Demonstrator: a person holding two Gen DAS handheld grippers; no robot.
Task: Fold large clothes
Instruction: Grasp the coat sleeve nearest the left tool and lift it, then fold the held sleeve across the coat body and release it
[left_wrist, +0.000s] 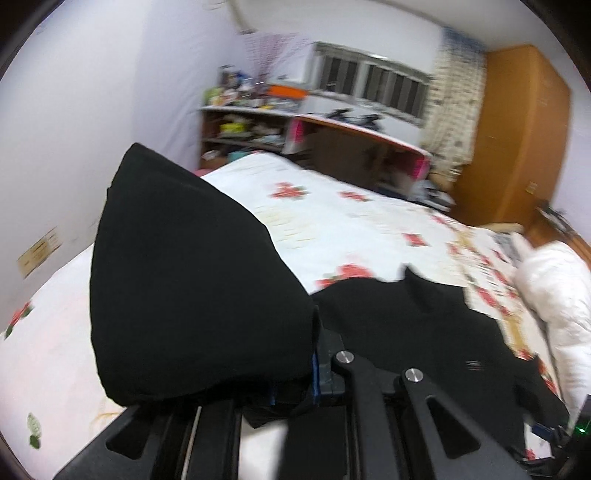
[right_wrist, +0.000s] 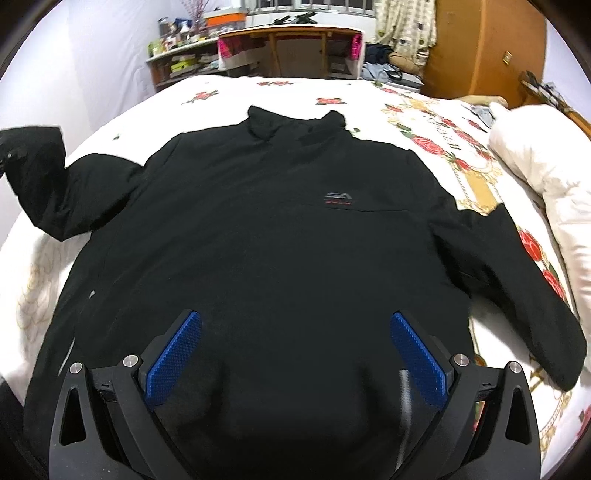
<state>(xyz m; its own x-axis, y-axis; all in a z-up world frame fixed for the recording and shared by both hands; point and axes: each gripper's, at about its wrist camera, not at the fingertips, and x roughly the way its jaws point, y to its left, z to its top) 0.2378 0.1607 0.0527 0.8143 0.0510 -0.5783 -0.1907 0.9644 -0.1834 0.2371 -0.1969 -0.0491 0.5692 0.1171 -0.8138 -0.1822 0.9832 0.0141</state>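
The bed (right_wrist: 110, 122), covered by a white sheet printed with red roses, fills most of both views. A black jacket (right_wrist: 258, 229) lies spread on it, front up, collar toward the far end, a small logo (right_wrist: 339, 198) on the chest. Its right sleeve (right_wrist: 524, 295) lies flat on the sheet; its left sleeve (left_wrist: 192, 273) is lifted off the bed. A white pillow (right_wrist: 546, 162) sits at the bed's right edge. The left hand-held gripper (left_wrist: 314, 373) is clamped on the raised sleeve. The right hand-held gripper (right_wrist: 295, 354) hovers over the jacket's lower part, blue pads (right_wrist: 173, 358) spread wide, nothing between them.
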